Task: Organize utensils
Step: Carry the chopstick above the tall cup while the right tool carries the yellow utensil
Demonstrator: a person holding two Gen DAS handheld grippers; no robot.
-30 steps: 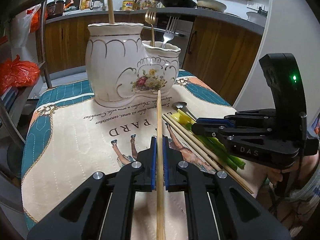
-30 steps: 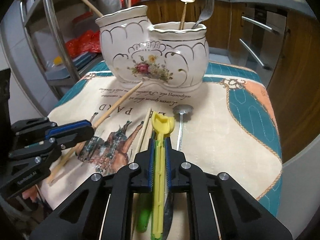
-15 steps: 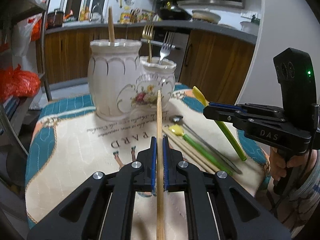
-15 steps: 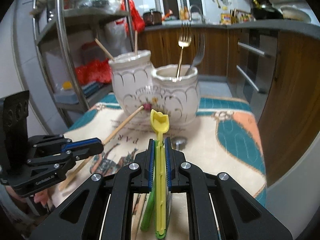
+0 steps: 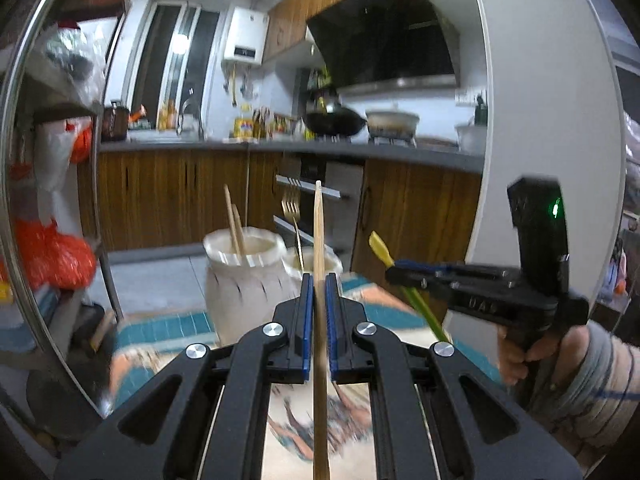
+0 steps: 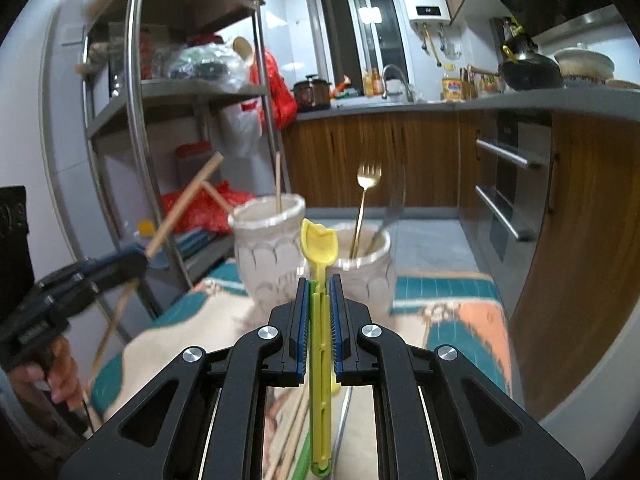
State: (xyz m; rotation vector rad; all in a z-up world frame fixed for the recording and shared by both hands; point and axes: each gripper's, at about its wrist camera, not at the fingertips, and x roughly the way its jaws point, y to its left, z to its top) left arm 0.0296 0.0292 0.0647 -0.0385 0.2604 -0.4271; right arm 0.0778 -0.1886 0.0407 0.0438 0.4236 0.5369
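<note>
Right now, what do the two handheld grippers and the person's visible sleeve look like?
Both the left gripper and the right gripper are matte black linkage frames with silver round bolts and blue ribbed finger pads. The right gripper's upright black block carries a lit green light and pale lettering on its side. The right wrist wears a grey knitted sleeve.

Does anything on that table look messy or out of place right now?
Nothing looks spilled or broken. The white holder stands upright with chopsticks and forks in it. A few utensils lie loose on the cloth, not yet sorted. Blur hides finer detail.
</note>
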